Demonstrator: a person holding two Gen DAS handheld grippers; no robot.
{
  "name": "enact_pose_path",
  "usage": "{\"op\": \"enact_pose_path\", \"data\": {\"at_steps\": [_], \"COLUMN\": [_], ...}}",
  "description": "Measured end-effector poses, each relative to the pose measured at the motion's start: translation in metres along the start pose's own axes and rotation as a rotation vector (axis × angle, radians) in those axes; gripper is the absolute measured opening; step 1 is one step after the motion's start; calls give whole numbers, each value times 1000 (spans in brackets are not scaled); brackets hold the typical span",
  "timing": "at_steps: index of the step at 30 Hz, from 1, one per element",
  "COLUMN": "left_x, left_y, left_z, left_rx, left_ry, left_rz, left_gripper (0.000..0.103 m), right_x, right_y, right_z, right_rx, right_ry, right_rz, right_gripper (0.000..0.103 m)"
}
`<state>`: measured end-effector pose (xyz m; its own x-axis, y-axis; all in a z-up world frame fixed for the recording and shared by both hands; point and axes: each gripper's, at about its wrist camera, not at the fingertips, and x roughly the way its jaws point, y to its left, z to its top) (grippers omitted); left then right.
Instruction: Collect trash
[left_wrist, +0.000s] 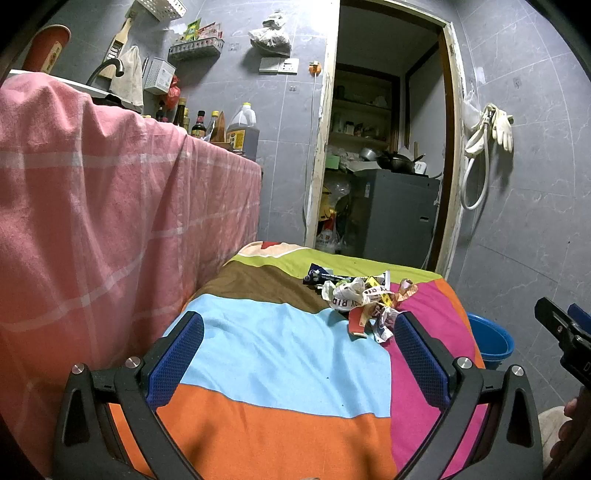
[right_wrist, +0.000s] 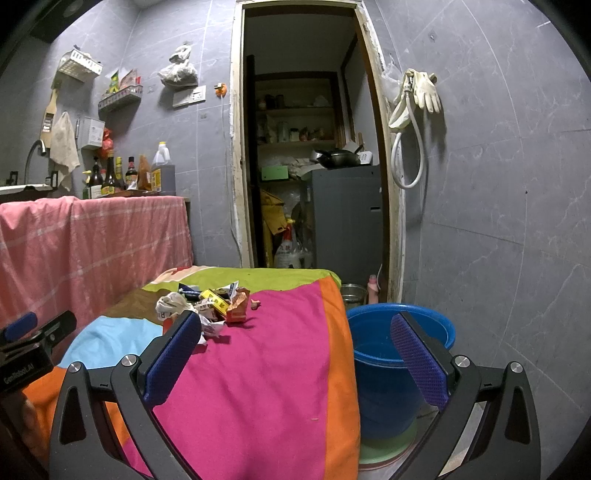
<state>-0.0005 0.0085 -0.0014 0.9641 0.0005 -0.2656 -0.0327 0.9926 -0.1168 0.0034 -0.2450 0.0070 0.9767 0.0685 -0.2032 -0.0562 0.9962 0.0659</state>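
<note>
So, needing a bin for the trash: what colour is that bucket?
Blue; the bucket shows best in the right wrist view.

White crumpled wrapper (left_wrist: 345, 297) in trash pile carries large letters, partly readable: "RIB" and "BY". Left gripper (right_wrist: 26, 347) body, seen from right wrist view, has white print "GenRobot.AI". Bottle labels too small to read.

Left gripper (left_wrist: 299, 354) level, facing forward from the lower frame, jaws spread wide, nothing between the blue pads. Right gripper (right_wrist: 295, 356) likewise: jaws wide apart, empty. Each visible at the other view's edge. Fingertips of a hand (left_wrist: 567, 424) at lower right.
</note>
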Motion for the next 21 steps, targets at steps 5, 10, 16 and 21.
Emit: {"op": "enact_pose_path", "data": {"at_steps": [5,10,16,21], "left_x": [0,0,4,11], "left_y": [-1,-1,1,1], "left_z": [0,0,-4,0], "left_rx": [1,2,8,27], "left_ry": [0,1,-3,-34], "left_rz": [1,2,0,1], "left_gripper": [101,101,101,101], "right_x": [0,-1,1,-2], "right_y": [0,-2,0,-4], "right_z": [-1,2,0,9], "right_rx": [0,2,10,11], "right_ry": [0,1,-8,-41], "right_rz": [0,0,3,5], "right_gripper": [103,103,103,103]}}
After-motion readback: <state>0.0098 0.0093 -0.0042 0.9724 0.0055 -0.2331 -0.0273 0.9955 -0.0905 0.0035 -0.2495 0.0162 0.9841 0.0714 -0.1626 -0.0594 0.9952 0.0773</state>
